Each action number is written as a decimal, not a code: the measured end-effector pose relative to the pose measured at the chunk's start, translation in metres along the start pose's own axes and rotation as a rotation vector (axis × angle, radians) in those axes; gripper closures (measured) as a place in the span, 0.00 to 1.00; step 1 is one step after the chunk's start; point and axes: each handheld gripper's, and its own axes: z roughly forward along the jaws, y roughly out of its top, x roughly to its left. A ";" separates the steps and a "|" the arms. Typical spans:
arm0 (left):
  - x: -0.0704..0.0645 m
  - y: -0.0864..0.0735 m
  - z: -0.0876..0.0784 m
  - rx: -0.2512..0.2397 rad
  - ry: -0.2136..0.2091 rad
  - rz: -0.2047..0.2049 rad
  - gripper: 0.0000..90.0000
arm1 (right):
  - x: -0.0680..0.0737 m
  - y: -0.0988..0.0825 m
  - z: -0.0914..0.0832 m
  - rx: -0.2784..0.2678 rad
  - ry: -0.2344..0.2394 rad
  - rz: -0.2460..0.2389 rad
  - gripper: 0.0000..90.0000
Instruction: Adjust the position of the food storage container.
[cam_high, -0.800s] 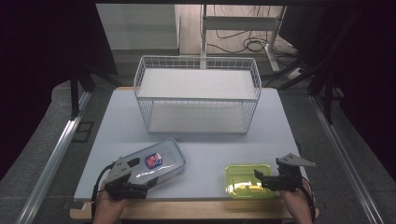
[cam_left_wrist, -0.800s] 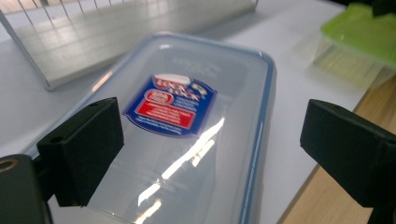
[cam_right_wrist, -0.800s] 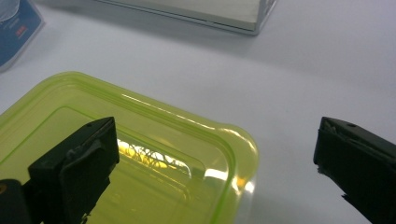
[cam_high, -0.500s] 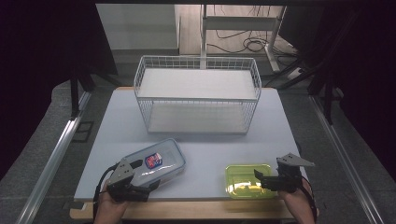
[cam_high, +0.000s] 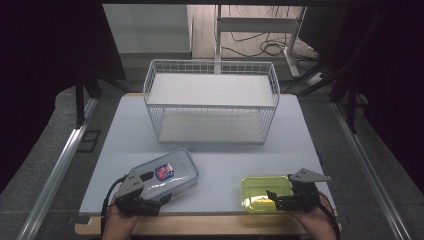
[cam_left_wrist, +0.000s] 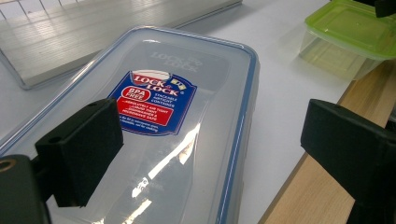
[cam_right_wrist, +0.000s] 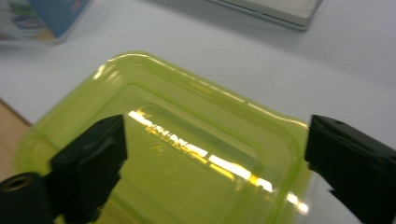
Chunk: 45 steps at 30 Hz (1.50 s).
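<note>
Jaws spread, the left gripper (cam_high: 150, 197) is hovering over the clear container (cam_high: 167, 172) directly ahead, the right gripper (cam_high: 277, 199) over the green container (cam_high: 262, 192); both probably light, stiff, slick, best pinched at rims.

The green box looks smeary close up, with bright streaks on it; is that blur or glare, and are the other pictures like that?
Right gripper view: the green box is soft and blurred, with bright glare streaks across its lid. Left gripper view: the clear box is sharp, its label readable, with a white reflection on the lid. High view: the table is evenly lit, the surroundings dark.
</note>
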 end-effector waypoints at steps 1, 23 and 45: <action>0.000 0.000 0.000 -0.001 0.000 -0.001 0.06 | 0.003 0.001 -0.001 0.005 0.009 0.001 0.13; 0.005 -0.002 -0.002 -0.015 0.011 -0.041 0.07 | 0.055 -0.013 -0.019 0.125 0.227 -0.169 0.99; 0.007 -0.004 0.001 0.002 0.017 -0.059 0.07 | 0.043 -0.019 -0.016 0.152 0.223 -0.165 0.99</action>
